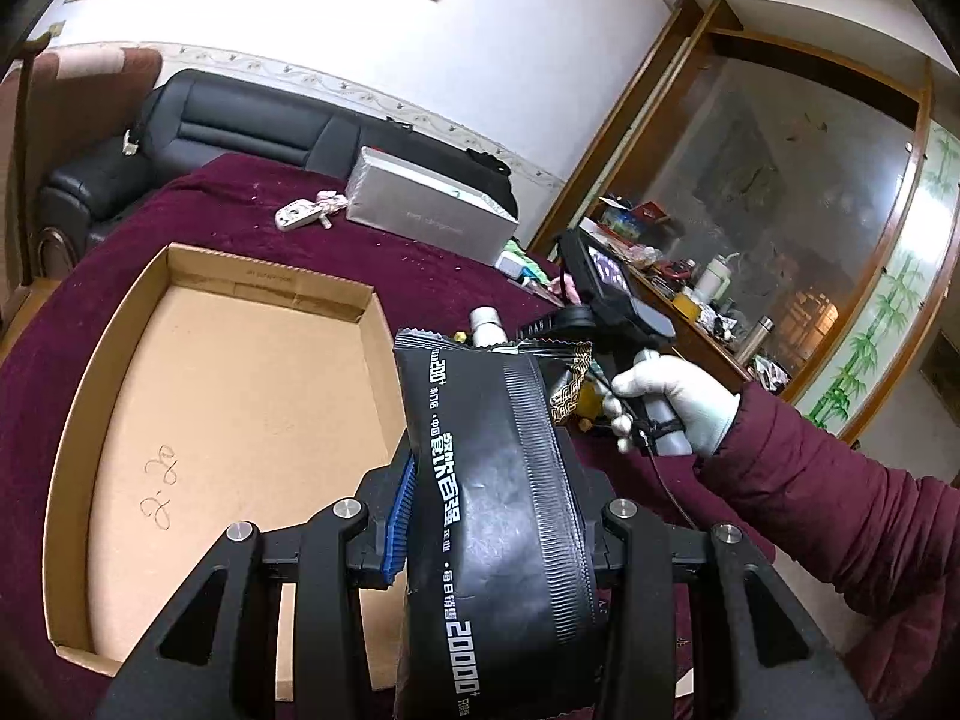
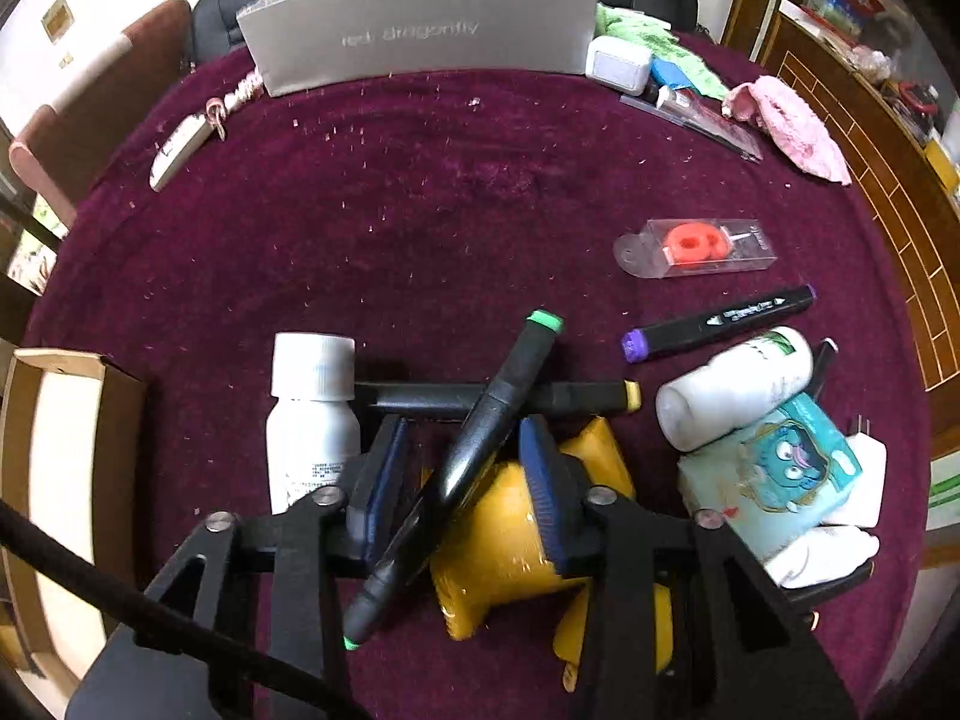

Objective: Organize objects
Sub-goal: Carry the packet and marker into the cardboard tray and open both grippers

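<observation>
My left gripper is clamped on a black snack packet, which stands up between the blue pads and hangs over the right edge of the open cardboard box; the box is bare inside apart from a pencilled scrawl; past it on the maroon tablecloth lie a white tag and a long grey box, with a black sofa behind; to the right I see a white-gloved hand in a maroon sleeve gripping the other handle.

My right gripper points steeply down, its fingers either side of a black marker with green ends; I cannot tell whether the pads actually press it; the marker lies tilted across a yellow packet and over a second black marker with a yellow end; just left stands a white bottle; to the right lie another white bottle on its side on a pack of tissues; further off lie a purple-capped marker and a clear case with an orange piece; at the far edge stands the grey box, with a pink cloth at the right.
</observation>
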`<state>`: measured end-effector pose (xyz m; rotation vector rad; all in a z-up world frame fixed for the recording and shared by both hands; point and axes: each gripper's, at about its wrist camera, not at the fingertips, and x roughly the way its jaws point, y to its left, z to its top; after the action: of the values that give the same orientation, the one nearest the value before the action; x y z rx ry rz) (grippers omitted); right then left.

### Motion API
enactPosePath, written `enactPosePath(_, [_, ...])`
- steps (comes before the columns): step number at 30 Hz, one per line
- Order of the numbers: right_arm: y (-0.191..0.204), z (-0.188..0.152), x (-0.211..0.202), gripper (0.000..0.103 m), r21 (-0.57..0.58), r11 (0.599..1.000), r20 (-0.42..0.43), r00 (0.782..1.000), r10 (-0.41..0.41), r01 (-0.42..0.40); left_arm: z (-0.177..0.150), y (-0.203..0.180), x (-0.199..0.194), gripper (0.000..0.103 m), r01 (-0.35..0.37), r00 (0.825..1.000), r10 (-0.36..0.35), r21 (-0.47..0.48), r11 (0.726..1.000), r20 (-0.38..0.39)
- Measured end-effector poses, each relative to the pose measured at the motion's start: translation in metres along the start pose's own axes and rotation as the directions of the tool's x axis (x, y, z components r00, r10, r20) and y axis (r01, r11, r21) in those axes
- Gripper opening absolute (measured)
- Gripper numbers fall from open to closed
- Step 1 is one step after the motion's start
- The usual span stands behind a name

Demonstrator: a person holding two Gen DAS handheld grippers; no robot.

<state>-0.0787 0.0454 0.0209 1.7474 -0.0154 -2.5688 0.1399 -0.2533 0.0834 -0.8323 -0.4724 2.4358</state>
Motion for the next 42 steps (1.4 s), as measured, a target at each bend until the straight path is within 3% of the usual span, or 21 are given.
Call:
enactPosePath(3, [-0.004,-0.007,0.002,0.012,0.022,0.999,0.02,0.999,0.026,-0.026,-0.002,0.001,-0.002,0.035,-0.009,1.0,0.009,-0.006,1.0,0.005])
enactPosePath(5, [-0.012,-0.015,-0.009,0.012,0.056,0.993,0.049,0.994,0.102,-0.104,-0.002,0.001,-0.004,0.035,-0.014,1.0,0.014,-0.008,1.0,0.012])
enactPosePath(7, [-0.017,-0.022,-0.021,0.012,0.062,0.99,0.079,0.989,0.124,-0.129,-0.001,0.0,-0.008,0.035,-0.019,1.0,0.019,-0.012,1.0,0.022])
enactPosePath(12, [-0.026,-0.041,-0.066,0.012,0.046,0.969,0.165,0.958,0.234,-0.245,0.003,-0.009,-0.015,0.035,-0.033,0.999,0.033,-0.012,0.999,0.038])
enactPosePath(18, [-0.009,-0.047,-0.096,0.012,0.009,0.91,0.163,0.898,0.408,-0.415,0.014,-0.015,-0.013,0.035,-0.098,0.995,0.097,0.012,0.995,0.02])
enactPosePath(23, [0.038,-0.04,-0.096,0.012,-0.023,0.841,0.104,0.836,0.539,-0.54,0.042,0.006,0.009,0.035,-0.183,0.983,0.183,-0.016,0.983,-0.033])
enactPosePath(27, [0.086,-0.034,-0.079,0.013,-0.037,0.82,0.049,0.819,0.572,-0.571,0.06,0.036,0.037,0.035,-0.258,0.964,0.253,-0.061,0.964,-0.079])
enactPosePath(29, [0.109,-0.03,-0.068,0.013,-0.04,0.819,0.022,0.819,0.573,-0.572,0.066,0.051,0.054,0.035,-0.289,0.954,0.279,-0.089,0.953,-0.108])
enactPosePath(32, [0.138,-0.02,-0.046,0.013,-0.034,0.838,-0.002,0.838,0.546,-0.545,0.069,0.072,0.078,0.035,-0.322,0.942,0.303,-0.13,0.938,-0.147])
enactPosePath(36, [0.16,-0.015,-0.023,0.013,-0.027,0.867,-0.016,0.867,0.498,-0.498,0.068,0.096,0.102,0.035,-0.342,0.933,0.311,-0.182,0.922,-0.179])
enactPosePath(40, [0.163,-0.01,-0.012,0.014,-0.03,0.892,-0.007,0.892,0.452,-0.452,0.066,0.107,0.11,0.037,-0.336,0.937,0.3,-0.226,0.914,-0.179])
enactPosePath(41, [0.161,-0.009,-0.012,0.017,-0.029,0.894,0.0,0.895,0.447,-0.446,0.066,0.11,0.11,0.038,-0.334,0.938,0.298,-0.242,0.911,-0.176])
enactPosePath(42, [0.16,-0.009,-0.013,0.027,-0.03,0.896,0.009,0.896,0.443,-0.443,0.065,0.113,0.11,0.039,-0.326,0.942,0.287,-0.269,0.906,-0.176])
